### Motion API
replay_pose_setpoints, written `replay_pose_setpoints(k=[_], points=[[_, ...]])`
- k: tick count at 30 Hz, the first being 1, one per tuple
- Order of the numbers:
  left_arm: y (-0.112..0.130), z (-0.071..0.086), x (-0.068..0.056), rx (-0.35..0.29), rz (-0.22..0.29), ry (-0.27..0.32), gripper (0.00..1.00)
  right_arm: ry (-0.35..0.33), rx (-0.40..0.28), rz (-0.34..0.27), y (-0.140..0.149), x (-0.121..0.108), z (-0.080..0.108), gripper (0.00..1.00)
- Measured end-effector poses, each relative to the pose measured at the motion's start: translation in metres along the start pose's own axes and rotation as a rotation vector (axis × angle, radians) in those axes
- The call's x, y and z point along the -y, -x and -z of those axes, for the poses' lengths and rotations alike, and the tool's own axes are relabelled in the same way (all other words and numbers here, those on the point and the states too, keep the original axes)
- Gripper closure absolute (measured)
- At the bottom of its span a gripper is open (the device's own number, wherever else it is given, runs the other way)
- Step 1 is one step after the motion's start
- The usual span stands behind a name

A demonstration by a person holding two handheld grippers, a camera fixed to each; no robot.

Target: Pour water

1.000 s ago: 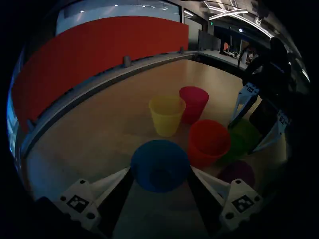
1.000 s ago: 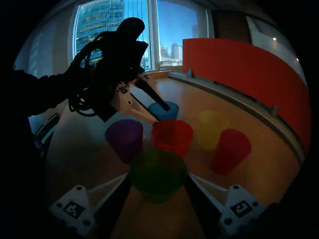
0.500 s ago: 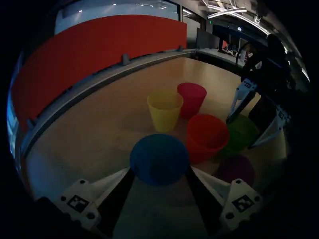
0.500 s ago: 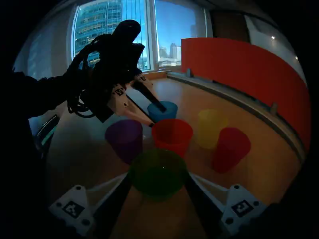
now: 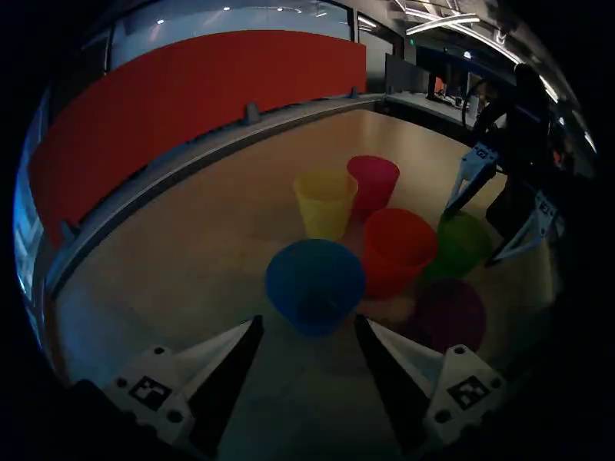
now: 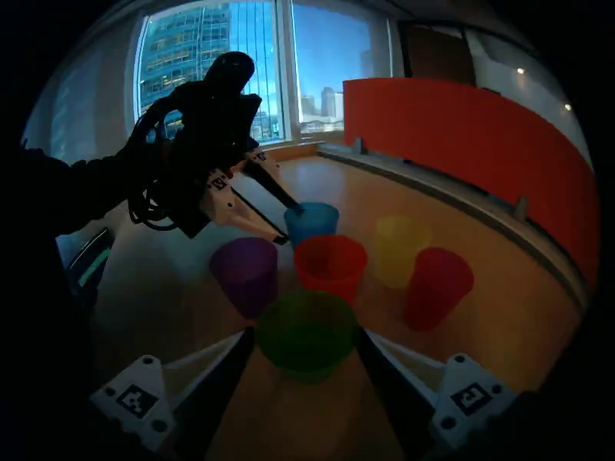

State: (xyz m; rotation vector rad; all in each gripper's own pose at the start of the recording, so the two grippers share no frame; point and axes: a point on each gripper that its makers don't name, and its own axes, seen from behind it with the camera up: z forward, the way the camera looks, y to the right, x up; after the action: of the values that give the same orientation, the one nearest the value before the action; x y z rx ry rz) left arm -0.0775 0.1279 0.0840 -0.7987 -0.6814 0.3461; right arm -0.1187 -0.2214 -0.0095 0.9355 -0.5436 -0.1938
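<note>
Several plastic cups stand close together on a wooden table. The blue cup stands just ahead of the tips of my left gripper, which is open and holds nothing. The green cup sits between the fingertips of my open right gripper. In the right gripper view the left gripper reaches the blue cup from the left, held by a hand. The right gripper straddles the green cup in the left gripper view. No water shows in any cup.
Red, yellow, pink and purple cups crowd around the two. A red partition runs along the table's far edge. A person's dark sleeve fills the left of the right gripper view. Windows lie behind.
My left gripper has drawn back, so the blue cup stands ahead of its tips instead of between the fingers. The right gripper has backed off the green cup a little.
</note>
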Motion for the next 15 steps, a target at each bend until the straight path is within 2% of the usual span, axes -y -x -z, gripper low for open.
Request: replay_pose_setpoints(k=[6,15], points=[[0.002,0.015,0.002,-0.01,0.007,-0.026,0.11,0.023,-0.019,0.006,-0.007,0.002,0.014,0.0],[-0.002,0.04,-0.002,-0.049,0.026,-0.059,0.11,0.068,-0.058,0.013,-0.017,0.005,0.039,0.0]])
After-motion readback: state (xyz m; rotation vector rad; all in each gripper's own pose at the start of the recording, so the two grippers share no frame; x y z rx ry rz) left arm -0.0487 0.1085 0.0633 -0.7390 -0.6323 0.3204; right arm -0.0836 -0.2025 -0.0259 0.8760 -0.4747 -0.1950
